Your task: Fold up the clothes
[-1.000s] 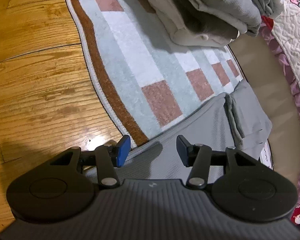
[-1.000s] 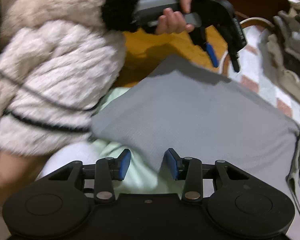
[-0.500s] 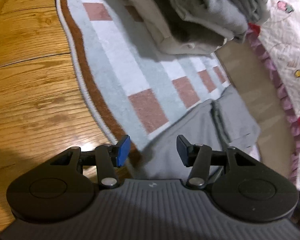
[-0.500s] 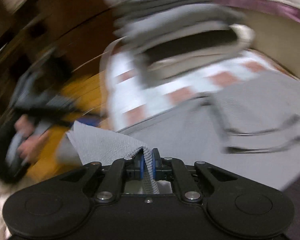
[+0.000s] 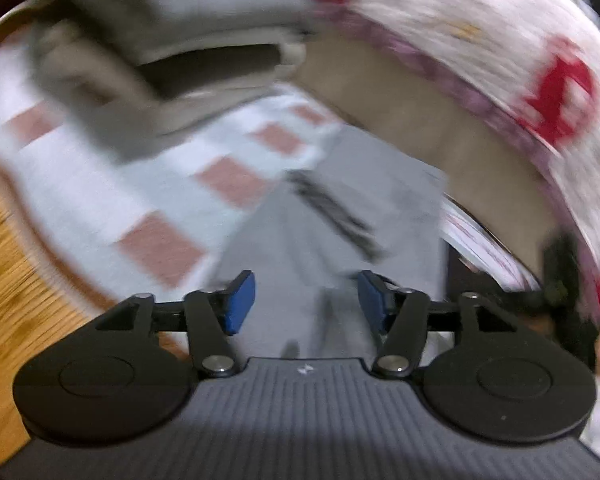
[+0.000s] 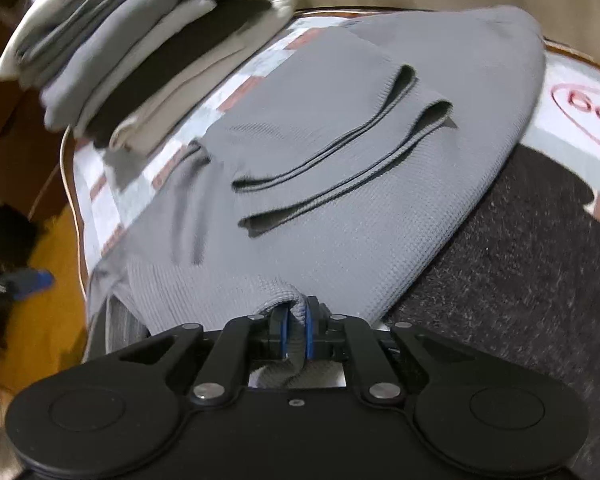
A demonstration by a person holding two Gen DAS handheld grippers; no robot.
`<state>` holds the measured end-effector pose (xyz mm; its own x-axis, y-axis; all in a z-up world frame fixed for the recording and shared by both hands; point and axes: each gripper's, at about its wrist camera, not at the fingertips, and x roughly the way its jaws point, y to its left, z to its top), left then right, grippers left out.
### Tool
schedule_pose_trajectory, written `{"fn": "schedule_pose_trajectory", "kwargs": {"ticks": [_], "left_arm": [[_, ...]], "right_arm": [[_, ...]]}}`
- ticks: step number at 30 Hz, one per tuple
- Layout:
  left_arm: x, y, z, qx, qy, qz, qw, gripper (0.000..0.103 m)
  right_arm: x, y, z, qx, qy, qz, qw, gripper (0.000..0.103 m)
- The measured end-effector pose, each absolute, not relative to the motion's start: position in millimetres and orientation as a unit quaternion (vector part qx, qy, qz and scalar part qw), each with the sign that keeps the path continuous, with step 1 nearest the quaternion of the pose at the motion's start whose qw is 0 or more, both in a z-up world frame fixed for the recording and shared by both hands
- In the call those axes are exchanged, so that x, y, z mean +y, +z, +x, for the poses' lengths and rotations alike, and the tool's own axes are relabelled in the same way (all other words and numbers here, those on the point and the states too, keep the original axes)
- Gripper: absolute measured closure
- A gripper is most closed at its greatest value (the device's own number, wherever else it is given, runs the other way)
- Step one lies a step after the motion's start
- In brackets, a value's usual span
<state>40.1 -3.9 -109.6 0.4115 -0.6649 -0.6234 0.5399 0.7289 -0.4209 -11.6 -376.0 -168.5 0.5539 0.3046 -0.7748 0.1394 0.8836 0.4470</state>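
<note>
Rug (image 5: 100, 184): pale, with pink squares and a brown border, lying on the floor.
Floor (image 5: 16, 280): wooden boards.
Quilt (image 5: 520, 60): white, red motifs, blurred.

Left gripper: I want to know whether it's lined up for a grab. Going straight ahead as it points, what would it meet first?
Most likely the grey garment, which lies between and ahead of the open left gripper; blur leaves depth unclear.
</note>
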Motion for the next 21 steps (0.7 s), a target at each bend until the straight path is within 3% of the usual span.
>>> {"fn": "schedule_pose_trajectory", "kwargs": {"ticks": [7, 14, 16, 17, 19, 21], "left_arm": [[-61, -128, 5, 0.454, -0.39, 0.078, 0.797, 0.037], [-85, -150, -3, 0.478, -0.368, 0.156, 0.782, 0.033], [-86, -152, -3, 0.468, -0.352, 0.171, 0.792, 0.061], [-86, -153, -3, 0.462, -0.345, 0.178, 0.797, 0.085], [-81, -148, -2, 0.447, -0.335, 0.174, 0.811, 0.091], [-77, -145, 1, 0.441, -0.33, 0.163, 0.818, 0.097]], "right_arm": [[-377, -168, -10, 0.469, 0.054, 0.208, 0.857, 0.091], [-375, -161, -14, 0.47, 0.06, 0.153, 0.867, 0.084], [-374, -159, -15, 0.466, 0.064, 0.137, 0.872, 0.084], [-372, -156, -17, 0.459, 0.066, 0.127, 0.877, 0.084], [-367, -149, -23, 0.442, 0.072, 0.104, 0.888, 0.083], [-359, -141, -33, 0.417, 0.08, 0.048, 0.904, 0.072]]}}
